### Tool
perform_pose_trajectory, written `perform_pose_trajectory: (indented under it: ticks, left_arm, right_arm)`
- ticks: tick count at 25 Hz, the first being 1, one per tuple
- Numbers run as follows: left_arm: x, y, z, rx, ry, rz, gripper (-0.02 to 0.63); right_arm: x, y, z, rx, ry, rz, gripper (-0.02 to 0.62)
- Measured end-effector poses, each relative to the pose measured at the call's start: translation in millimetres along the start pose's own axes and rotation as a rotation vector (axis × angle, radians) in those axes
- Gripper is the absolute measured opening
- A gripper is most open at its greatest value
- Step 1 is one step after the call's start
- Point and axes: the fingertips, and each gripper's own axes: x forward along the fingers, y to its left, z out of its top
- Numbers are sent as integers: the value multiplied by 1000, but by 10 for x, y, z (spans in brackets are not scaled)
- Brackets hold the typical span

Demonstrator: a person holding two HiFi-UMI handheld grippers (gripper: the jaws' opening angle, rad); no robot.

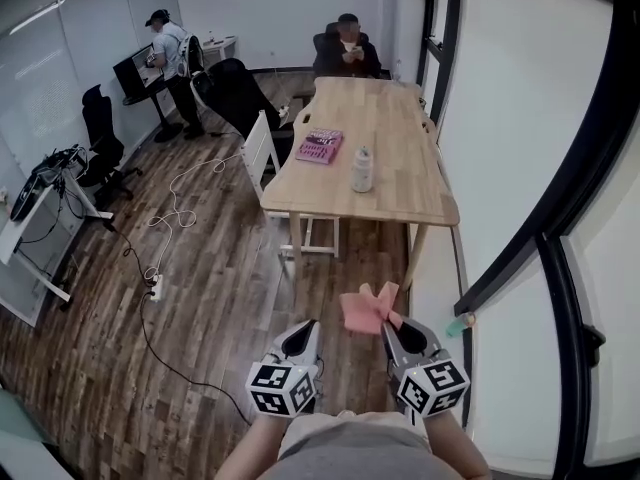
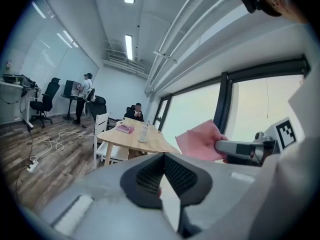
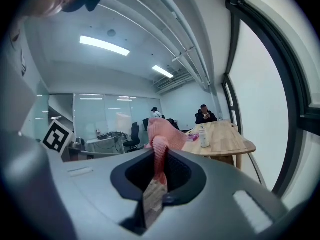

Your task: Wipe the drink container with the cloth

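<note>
Head view: both grippers are held low, close to the person's body, over the wood-plank floor (image 1: 230, 298) and well short of the table.

Right gripper (image 1: 393, 330): jaws are clamped on a pink cloth (image 1: 367, 308). The right gripper view shows a fold of it pinched between the pads, with the rest bunched up and standing above the jaw tips.

Left gripper (image 1: 301, 336): jaws are closed together, with nothing between them in the left gripper view. It sits beside the right gripper and apart from the cloth.

The drink container (image 1: 362, 170), a pale bottle with a cap, stands upright on the light wooden table (image 1: 400, 118), toward the near end and well apart from both grippers. A pink box (image 1: 320, 146) lies near it on the tabletop. A white chair (image 1: 260, 150) stands at the table's left side. One person sits at the far end (image 1: 347, 50); another person stands at a desk (image 1: 170, 58) across the room. A cable (image 1: 172, 210) trails over the floor.
</note>
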Motion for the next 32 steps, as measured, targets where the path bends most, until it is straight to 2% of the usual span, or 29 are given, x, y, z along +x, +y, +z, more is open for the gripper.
perform_pose_trajectory:
  ticks: [19,32]
  left_arm:
    - [390,88,91,-4,16,3,-3]
    - [1489,596,431,-13,24,-26,-3]
  right_arm:
    - [248,-431,14,53,-2,-39,31]
    - [1101,-1182,214,58,5,-115,31]
